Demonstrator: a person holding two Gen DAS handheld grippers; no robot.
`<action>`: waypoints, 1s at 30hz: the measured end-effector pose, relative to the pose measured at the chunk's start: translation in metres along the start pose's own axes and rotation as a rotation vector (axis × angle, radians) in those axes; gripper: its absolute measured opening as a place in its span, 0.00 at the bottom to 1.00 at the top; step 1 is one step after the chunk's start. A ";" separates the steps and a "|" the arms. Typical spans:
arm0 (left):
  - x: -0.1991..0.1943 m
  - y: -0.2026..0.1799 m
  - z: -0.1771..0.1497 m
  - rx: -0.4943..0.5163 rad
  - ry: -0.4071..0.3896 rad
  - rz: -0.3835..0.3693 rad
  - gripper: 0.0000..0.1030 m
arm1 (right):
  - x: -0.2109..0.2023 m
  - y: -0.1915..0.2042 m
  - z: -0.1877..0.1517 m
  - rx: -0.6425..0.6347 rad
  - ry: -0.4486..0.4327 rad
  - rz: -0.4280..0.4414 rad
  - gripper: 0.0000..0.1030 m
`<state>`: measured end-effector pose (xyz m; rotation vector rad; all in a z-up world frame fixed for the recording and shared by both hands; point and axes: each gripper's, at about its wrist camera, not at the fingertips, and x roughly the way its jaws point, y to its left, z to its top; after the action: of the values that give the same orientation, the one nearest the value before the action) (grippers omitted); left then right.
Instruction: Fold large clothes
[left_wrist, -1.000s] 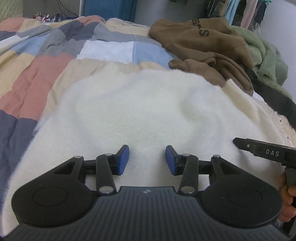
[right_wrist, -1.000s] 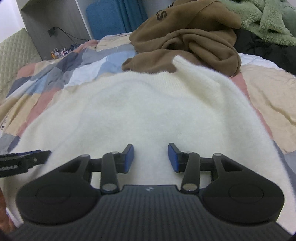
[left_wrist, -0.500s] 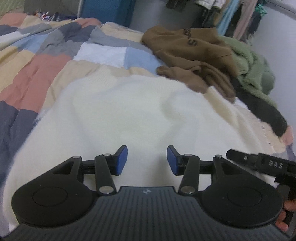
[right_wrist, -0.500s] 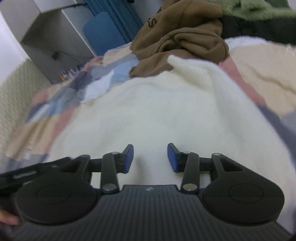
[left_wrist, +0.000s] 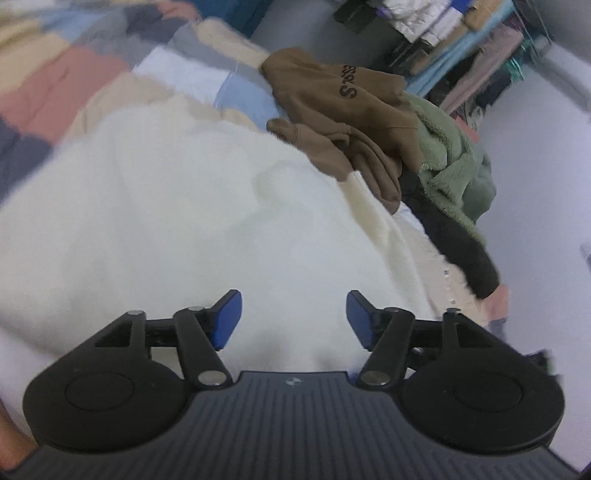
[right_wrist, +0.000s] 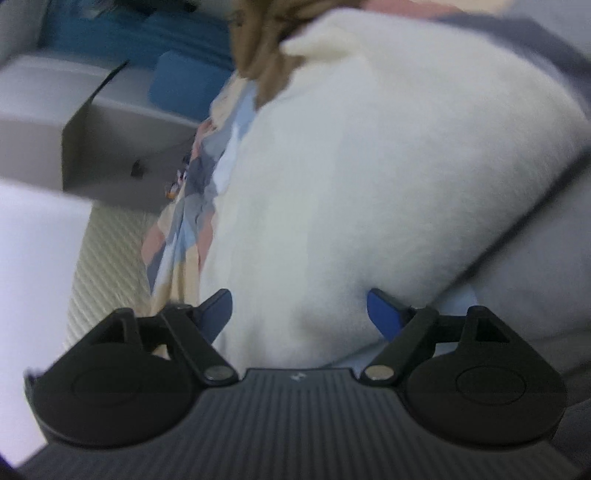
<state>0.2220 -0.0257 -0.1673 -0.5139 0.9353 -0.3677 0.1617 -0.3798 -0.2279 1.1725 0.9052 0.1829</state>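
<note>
Both my tongs, left gripper (left_wrist: 293, 319) and right gripper (right_wrist: 299, 314), have just been opening, nothing pinched; next, nip the cream sweater's (left_wrist: 177, 221) six-o'clock hem squarely (fluffy, slippery).

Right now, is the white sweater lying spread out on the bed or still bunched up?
Spread out. The white sweater lies broad and mostly smooth over the patchwork quilt, its far edge reaching the brown hoodie. How its sleeves lie cannot be told.

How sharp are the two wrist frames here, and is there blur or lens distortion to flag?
Left wrist: tool crisp, white sweater and patchwork quilt softly smeared, edges bowed by the fisheye. Right wrist: tool sharp, but the sweater and the grey shelf are heavily motion-blurred and the scene sits tilted.
</note>
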 end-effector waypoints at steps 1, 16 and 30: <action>0.001 0.001 -0.003 -0.043 0.018 -0.017 0.71 | 0.002 -0.007 0.001 0.055 0.003 0.007 0.80; 0.020 0.033 -0.032 -0.398 0.108 0.019 0.78 | 0.012 -0.033 -0.005 0.228 0.036 -0.059 0.81; 0.035 0.080 -0.030 -0.627 0.074 0.025 0.79 | 0.002 -0.029 0.016 0.291 -0.062 0.239 0.82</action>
<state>0.2225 0.0145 -0.2507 -1.0638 1.1274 -0.0605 0.1649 -0.4026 -0.2520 1.5499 0.7520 0.2111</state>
